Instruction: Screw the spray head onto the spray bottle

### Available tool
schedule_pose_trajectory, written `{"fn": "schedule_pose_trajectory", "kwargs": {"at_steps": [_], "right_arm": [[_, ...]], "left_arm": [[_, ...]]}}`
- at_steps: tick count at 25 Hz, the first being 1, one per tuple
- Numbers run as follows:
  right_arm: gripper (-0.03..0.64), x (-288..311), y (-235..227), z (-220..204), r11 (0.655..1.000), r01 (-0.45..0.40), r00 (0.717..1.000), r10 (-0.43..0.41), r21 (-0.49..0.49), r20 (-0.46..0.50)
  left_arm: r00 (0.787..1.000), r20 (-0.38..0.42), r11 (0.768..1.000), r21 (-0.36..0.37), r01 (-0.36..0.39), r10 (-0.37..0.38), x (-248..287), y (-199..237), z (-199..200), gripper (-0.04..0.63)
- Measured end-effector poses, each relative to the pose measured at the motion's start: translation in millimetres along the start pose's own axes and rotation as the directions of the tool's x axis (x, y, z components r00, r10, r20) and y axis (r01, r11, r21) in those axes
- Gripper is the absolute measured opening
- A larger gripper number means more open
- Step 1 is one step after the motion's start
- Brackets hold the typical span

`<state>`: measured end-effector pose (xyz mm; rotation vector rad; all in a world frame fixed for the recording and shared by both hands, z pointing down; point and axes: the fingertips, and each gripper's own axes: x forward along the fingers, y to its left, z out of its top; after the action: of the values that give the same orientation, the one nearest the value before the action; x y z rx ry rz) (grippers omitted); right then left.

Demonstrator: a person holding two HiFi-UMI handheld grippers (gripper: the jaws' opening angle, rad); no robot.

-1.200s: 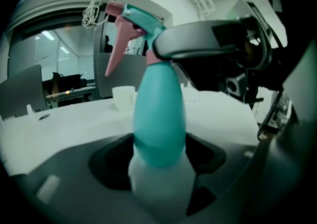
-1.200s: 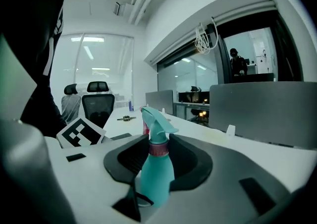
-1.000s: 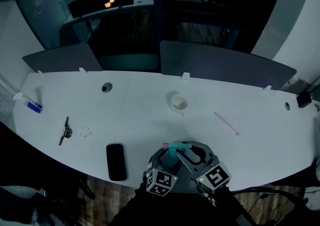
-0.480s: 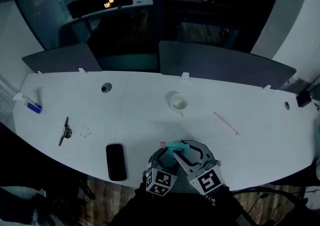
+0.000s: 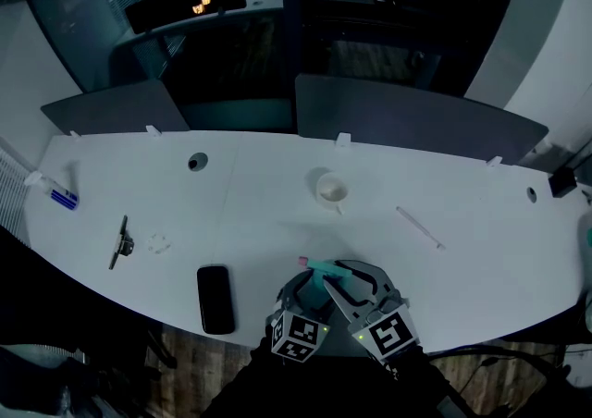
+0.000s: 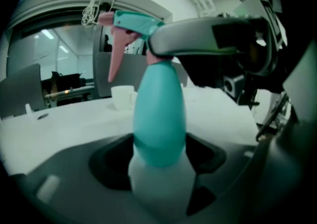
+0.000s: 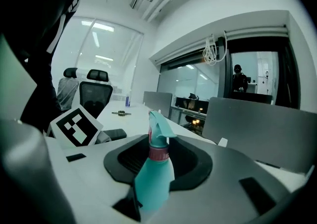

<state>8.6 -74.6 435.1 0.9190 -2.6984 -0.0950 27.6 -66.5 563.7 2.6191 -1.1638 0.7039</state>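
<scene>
At six o'clock over the bench [image 5: 277, 194], your left hand-held gripper [image 6: 158, 178] clamps the spray bottle [image 6: 159, 119] low on its body so it can't turn. Your right hand-held gripper [image 7: 157, 162] pinches the spray head [image 7: 159, 126] at the collar, ready to twist.

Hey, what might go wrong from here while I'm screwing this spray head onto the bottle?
1. The right gripper grips the spray head only around its narrow pink collar, so it may slip while twisting.
2. The left gripper holds the spray bottle right at the table's near edge. If it slips, it would likely fall to the floor.
</scene>
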Motion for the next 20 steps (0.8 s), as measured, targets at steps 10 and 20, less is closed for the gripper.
{"fn": "schedule_pose_trajectory", "kwargs": {"at_steps": [10,20], "right_arm": [[0.127,-9.0,-7.3,-2.9,0.988,0.013,0.979,-0.044,0.155,0.198],[0.129,-8.2,-6.7,-3.9,0.972,-0.146,0.972,0.107,0.184,0.209]], "left_arm": [[1.000,-0.001,1.000,0.000,0.010,-0.010,2.0,-1.0,-0.8,0.336],[0.952,0.017,0.952,0.048,0.303,-0.304,-4.6,-0.7,15.3,0.337]]}}
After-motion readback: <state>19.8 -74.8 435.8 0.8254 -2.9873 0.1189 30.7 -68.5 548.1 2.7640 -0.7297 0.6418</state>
